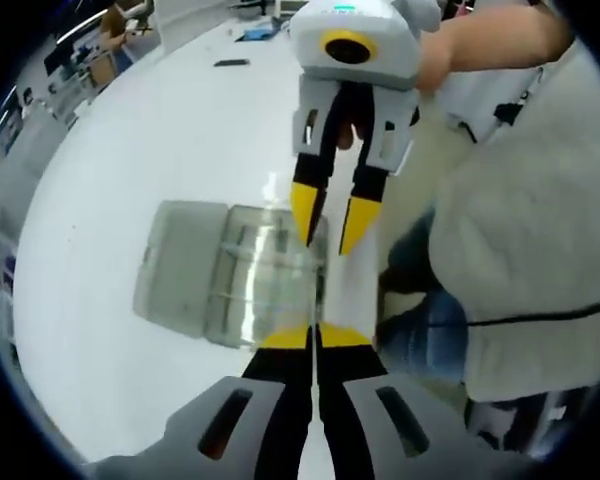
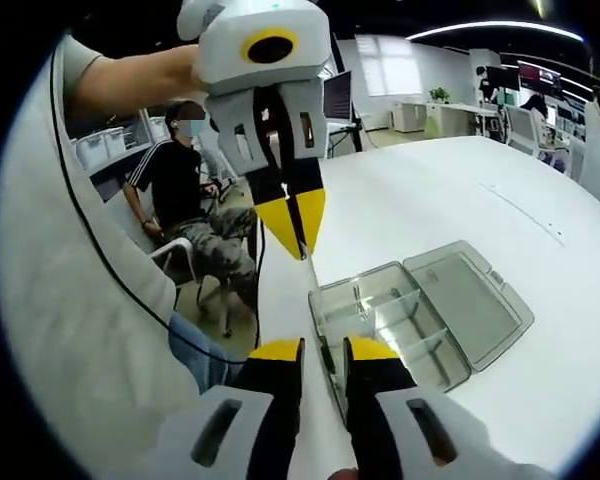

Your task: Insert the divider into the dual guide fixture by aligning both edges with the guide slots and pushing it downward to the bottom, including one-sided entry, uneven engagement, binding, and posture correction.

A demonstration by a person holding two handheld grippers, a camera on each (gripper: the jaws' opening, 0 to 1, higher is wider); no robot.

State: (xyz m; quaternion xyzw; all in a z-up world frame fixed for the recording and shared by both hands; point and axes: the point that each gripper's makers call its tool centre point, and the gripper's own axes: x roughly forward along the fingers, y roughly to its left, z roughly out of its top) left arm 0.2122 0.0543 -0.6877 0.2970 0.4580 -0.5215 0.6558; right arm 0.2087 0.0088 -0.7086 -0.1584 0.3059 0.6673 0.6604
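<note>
- Left hand-held gripper (image 1: 315, 338): jaws drawn together, tips all but touching. I make out nothing solid between them; a thin clear sheet would be hard to see.
- Right hand-held gripper (image 1: 332, 218): jaws apart, tips pointing down at the near edge of the box, nothing visibly between them.
- Both grippers hang tip to tip above the clear box (image 1: 265, 275), which sits on the white table (image 1: 130, 150) close to its edge. Its hinged lid (image 1: 180, 265) lies open flat beside it.
- Divider: I cannot single it out. Clear ribs cross the inside of the box, and glare hides which, if any, is the loose piece and how deep it sits.
- Step, as judged: grippers poised over the fixture, either about to enter the slots or checking the seating. A full push to the bottom is not confirmed.
- Next move calls for both edges level over their slots, then even downward pressure. A tilt would bind one side.
- Count: two grippers, one box, one lid, one table. The ribs could not be counted.
</note>
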